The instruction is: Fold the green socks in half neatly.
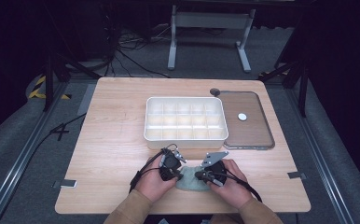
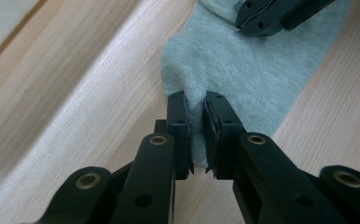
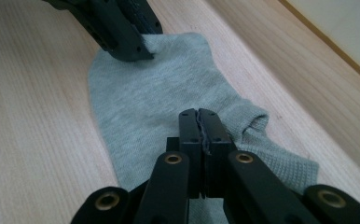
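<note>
A pale grey-green sock (image 1: 190,179) lies flat near the table's front edge, between the two hands. In the left gripper view the sock (image 2: 243,65) has one end pinched in a fold by my left gripper (image 2: 196,105), its jaws closed on the fabric. My right gripper (image 3: 199,116) is shut on the sock (image 3: 145,98) near its ribbed cuff. From the high view, the left gripper (image 1: 180,173) and right gripper (image 1: 197,176) face each other across the sock. Each gripper's tips show at the top of the other's view.
A white divided organiser box (image 1: 186,118) sits beyond the hands at mid-table. To its right lies a clear lid (image 1: 248,121) with a small white disc (image 1: 242,116) on it. The wooden table (image 1: 113,140) is bare to the left.
</note>
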{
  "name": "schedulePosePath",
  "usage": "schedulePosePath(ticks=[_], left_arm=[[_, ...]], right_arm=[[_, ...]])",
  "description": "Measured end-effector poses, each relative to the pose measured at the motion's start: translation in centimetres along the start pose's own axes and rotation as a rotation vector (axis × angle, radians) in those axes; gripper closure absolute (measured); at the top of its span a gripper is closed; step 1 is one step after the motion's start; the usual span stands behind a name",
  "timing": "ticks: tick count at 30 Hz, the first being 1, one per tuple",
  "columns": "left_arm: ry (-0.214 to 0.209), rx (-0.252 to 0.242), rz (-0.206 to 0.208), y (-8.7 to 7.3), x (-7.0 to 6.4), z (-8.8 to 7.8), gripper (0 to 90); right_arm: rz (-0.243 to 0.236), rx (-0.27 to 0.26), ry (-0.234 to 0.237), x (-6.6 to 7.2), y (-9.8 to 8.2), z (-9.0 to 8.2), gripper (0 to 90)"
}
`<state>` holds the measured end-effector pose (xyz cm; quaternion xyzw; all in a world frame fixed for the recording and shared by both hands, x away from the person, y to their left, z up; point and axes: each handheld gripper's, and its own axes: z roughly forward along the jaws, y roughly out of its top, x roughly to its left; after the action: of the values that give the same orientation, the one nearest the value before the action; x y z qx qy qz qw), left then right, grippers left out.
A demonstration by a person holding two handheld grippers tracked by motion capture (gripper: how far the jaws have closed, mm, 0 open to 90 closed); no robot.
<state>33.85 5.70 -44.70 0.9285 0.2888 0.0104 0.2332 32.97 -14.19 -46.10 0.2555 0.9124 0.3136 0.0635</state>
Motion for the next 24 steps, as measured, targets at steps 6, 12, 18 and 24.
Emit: schedulePosePath(ticks=[6,12,18,24], left_arm=[[0.007,-0.004,-0.014,-0.1,0.1,-1.4,82.2],[0.014,0.016,-0.032,-0.4,0.4,-3.0,82.1],[0.025,0.064,-0.062,-0.6,0.7,-3.9,82.1],[0.020,0.065,-0.044,-0.2,0.4,-4.0,81.8]], right_arm=[[0.047,-0.046,-0.027,-0.2,-0.8,-1.9,88.9],[0.077,-0.018,-0.051,-0.3,-1.8,-1.9,88.5],[0.100,-0.021,-0.060,-0.2,-1.9,-1.8,88.6],[0.071,-0.026,-0.045,-0.3,-1.9,-1.2,89.9]])
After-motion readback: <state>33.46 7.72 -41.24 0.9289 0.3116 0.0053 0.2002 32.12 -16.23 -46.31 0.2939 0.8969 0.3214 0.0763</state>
